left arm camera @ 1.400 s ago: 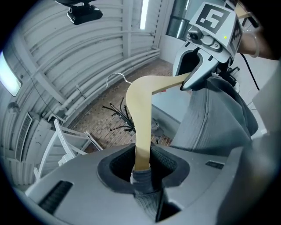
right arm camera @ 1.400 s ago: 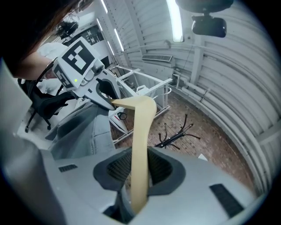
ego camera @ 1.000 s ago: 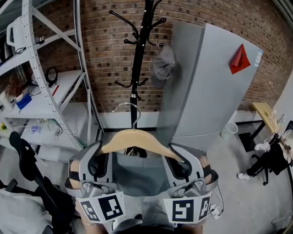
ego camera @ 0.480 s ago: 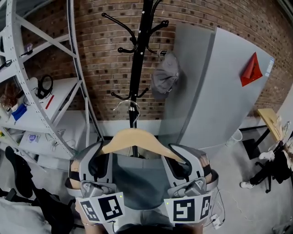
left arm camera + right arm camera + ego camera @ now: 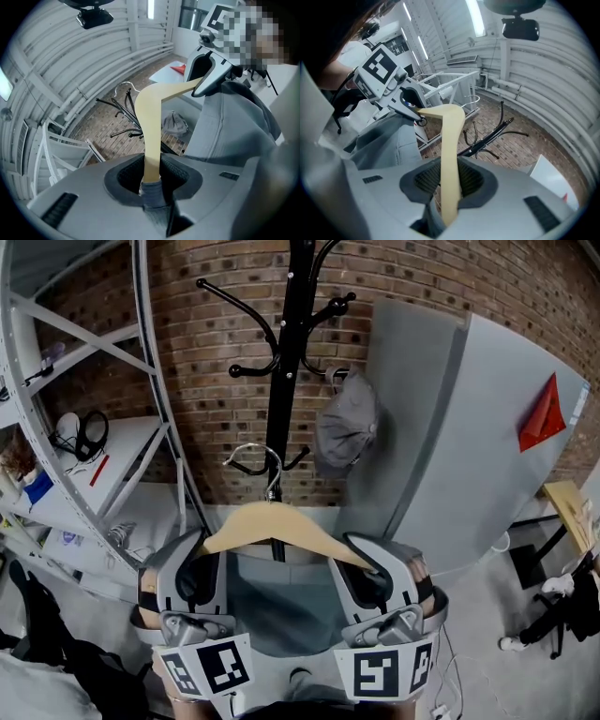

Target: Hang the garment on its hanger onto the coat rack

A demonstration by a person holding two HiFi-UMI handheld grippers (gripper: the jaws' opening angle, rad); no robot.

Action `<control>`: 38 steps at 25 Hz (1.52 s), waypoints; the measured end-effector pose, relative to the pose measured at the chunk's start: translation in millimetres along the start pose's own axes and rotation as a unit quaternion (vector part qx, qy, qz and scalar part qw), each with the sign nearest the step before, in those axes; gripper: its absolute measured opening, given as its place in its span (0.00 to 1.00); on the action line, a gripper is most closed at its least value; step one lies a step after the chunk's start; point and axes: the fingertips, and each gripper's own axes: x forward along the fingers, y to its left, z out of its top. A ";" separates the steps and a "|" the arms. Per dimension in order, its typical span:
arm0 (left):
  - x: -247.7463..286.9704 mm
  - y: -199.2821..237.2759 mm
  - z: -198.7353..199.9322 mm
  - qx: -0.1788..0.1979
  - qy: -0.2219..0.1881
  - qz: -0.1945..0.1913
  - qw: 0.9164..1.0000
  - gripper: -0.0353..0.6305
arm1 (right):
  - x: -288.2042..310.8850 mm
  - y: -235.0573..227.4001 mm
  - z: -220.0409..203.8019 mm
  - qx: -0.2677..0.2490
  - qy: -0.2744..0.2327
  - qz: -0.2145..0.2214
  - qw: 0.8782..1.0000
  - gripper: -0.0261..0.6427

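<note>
A pale wooden hanger (image 5: 272,524) with a metal hook (image 5: 255,457) carries a grey garment (image 5: 279,604). My left gripper (image 5: 201,555) is shut on the hanger's left arm (image 5: 151,154) and my right gripper (image 5: 358,561) is shut on its right arm (image 5: 449,176). The black coat rack (image 5: 289,362) stands straight ahead against the brick wall, its curved pegs (image 5: 244,370) spreading left and right. The hook hangs just in front of the pole, below the upper pegs and level with a lower peg. In both gripper views the garment's cloth is pinched with the wood between the jaws.
A grey cap (image 5: 347,429) hangs on a right-hand peg of the rack. A white metal shelf unit (image 5: 89,442) stands at the left, holding headphones (image 5: 89,434). A large grey panel (image 5: 478,442) with a red triangle (image 5: 547,416) leans at the right.
The view has tilted upward and come nearer to the rack. The hanger has risen with both grippers, and its hook now lies closer to the rack's lower pegs.
</note>
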 end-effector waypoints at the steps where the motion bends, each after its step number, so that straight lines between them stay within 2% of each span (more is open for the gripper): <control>1: 6.4 -0.2 0.9 0.000 0.000 0.003 1.000 0.21 | 5.0 -3.3 -3.7 -0.001 -0.003 0.000 1.000 0.19; 11: 58.5 3.5 -7.0 -0.005 0.010 0.023 1.000 0.21 | 55.7 -22.1 -24.2 -0.009 -0.022 0.000 1.000 0.19; 18: 102.0 18.3 -22.1 -0.007 -0.005 0.024 1.000 0.21 | 100.8 -32.4 -27.7 -0.014 -0.018 -0.017 1.000 0.19; 28: 177.7 33.2 -54.5 -0.011 -0.030 0.010 0.999 0.21 | 175.8 -37.2 -41.1 -0.011 0.005 -0.030 0.999 0.19; 38: 225.9 19.0 -76.9 -0.018 -0.031 -0.017 0.999 0.21 | 215.4 -31.1 -67.8 -0.009 0.034 -0.021 0.999 0.19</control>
